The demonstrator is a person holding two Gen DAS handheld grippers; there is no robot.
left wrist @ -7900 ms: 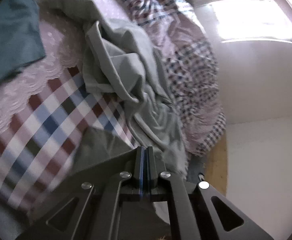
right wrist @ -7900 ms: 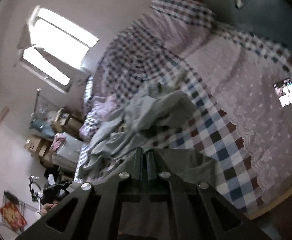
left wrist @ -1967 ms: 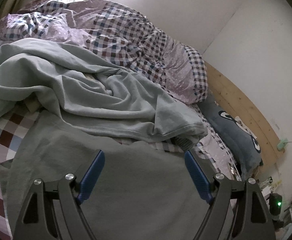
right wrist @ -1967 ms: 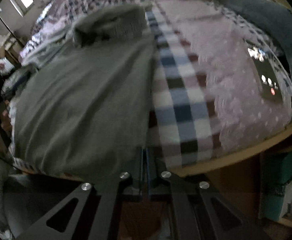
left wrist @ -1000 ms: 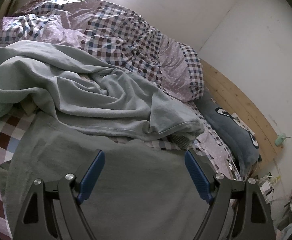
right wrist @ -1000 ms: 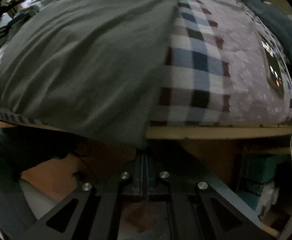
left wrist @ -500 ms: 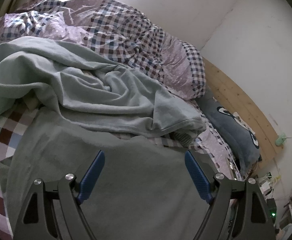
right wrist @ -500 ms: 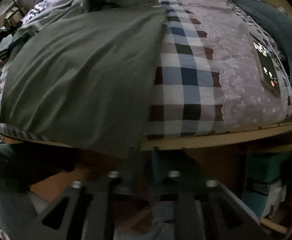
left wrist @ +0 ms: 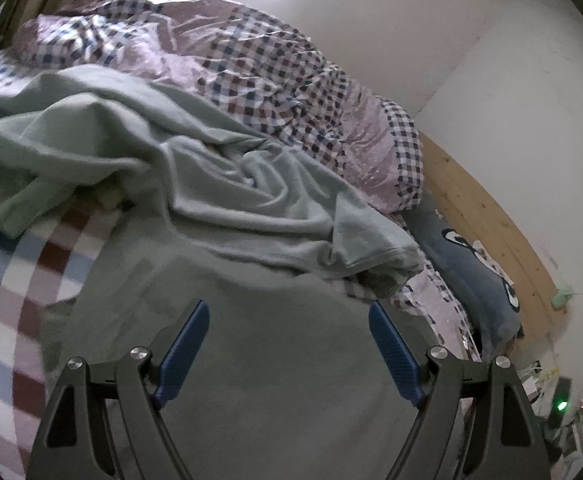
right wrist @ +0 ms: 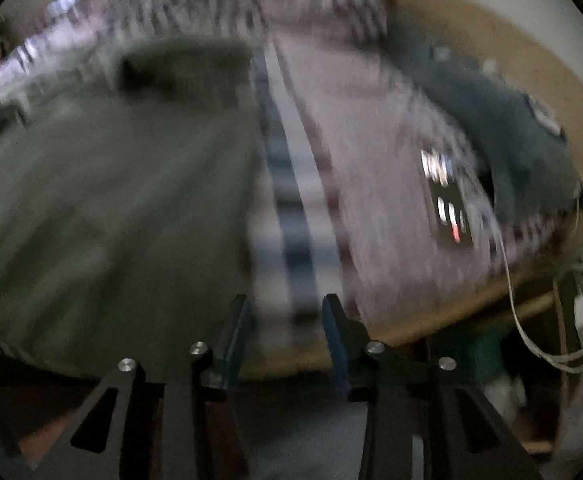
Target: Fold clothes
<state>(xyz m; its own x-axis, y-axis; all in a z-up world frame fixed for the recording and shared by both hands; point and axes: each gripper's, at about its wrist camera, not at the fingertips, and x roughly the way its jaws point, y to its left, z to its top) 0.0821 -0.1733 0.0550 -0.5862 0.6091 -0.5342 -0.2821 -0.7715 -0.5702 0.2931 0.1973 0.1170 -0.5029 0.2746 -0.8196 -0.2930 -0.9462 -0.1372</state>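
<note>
Grey-green garment (left wrist: 259,360) lay spread flat on the bed (left wrist: 7,288), over the big-check sheet, reaching to the near edge of the mattress. Paler grey cloth (left wrist: 219,184) heaped in loose folds just behind it, its hem overlapping the garment's far edge. Checked quilt (left wrist: 259,64) bunched further back against the wall; dark blue pillow (left wrist: 463,276) along the wooden headboard (left wrist: 487,224).

Left claw (left wrist: 289,312) released, blue pads (left wrist: 181,354) spread wide and hovering over the middle of the garment, nothing pinched between them; could not tell whether the tips touched the fabric.

Right wrist view heavily blurred. Right claw (right wrist: 287,312) seen with jaws opening, pads (right wrist: 235,340) apart and gripping nothing, only the striped sheet showing in the gap. Sat over the near edge of the bed, just beside the garment's (right wrist: 103,208) right-hand border. Lit phone screen (right wrist: 447,204) lay further right on the lilac lace-trimmed sheet, near the pillow (right wrist: 503,128), a white cable (right wrist: 511,288) trailing from it over the bed edge
</note>
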